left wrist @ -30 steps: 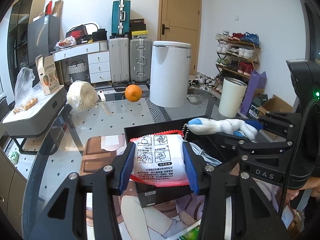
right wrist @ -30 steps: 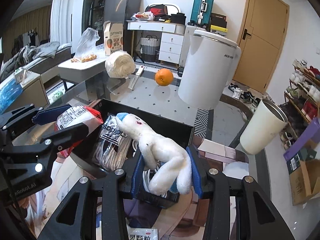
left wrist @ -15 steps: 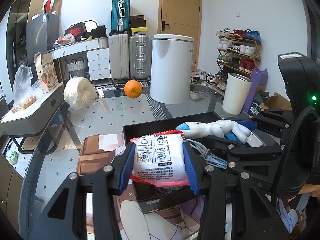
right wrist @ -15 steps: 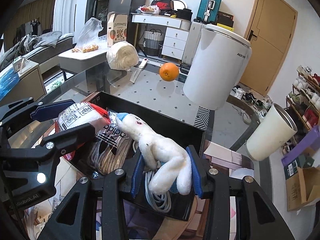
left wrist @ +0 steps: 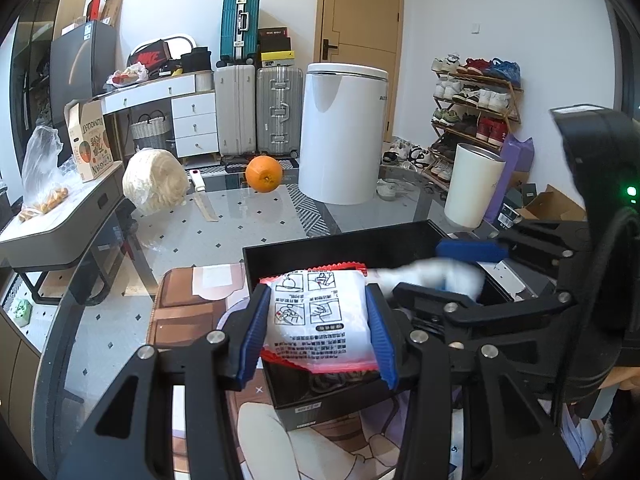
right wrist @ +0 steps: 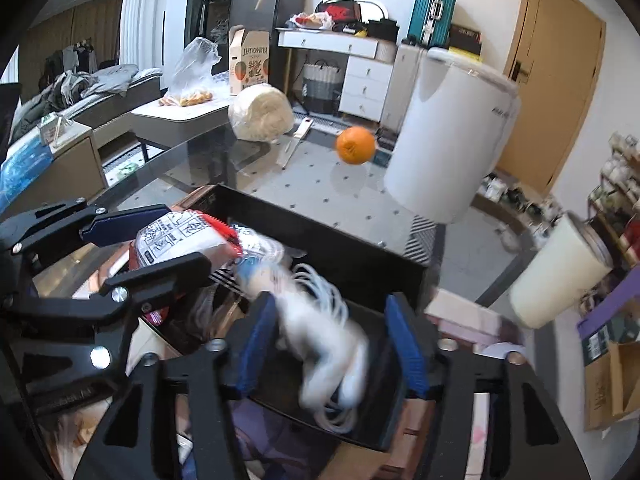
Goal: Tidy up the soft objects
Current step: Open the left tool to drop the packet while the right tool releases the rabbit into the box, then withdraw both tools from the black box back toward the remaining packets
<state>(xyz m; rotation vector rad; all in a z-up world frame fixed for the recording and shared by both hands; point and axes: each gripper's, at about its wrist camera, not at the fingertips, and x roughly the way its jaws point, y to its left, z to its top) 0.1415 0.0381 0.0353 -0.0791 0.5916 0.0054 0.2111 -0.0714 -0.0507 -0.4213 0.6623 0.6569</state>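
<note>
Your left gripper point(left wrist: 316, 332) has its fingers pinching the white packet point(left wrist: 320, 316) on both flat sides, holding it above the near left corner of the black bin point(left wrist: 340, 240); your right gripper point(right wrist: 332, 344) has just been opening, its fingers now spread wide, and the plush toy point(right wrist: 320, 332) sits loose and blurred between them, seemingly dropping onto the coiled white cable point(right wrist: 324, 288) inside the bin.

Expect the packet to behave as a light, puffy pouch; its film looks slick and it gives under the pads, so keep your hold across the middle of its body, not on the red crimped edge point(left wrist: 334, 267), which would fold and slip. The toy is soft and limp, nothing to break; if you take it again, grip the thick torso rather than a dangling limb.

The right wrist view shows you the bin's contents: the cable, the toy over it, and room toward 3 o'clock of the toy; it also shows the packet from the side, at 10 o'clock of the toy. The left wrist view hides most of that behind the packet, yet it alone shows the packet's printed face square on, and the toy as a pale smear at 2 o'clock of the packet beneath the right gripper's blue pad; both show the orange point(left wrist: 264, 173) farther off on the glass worktop point(left wrist: 240, 236).
</note>
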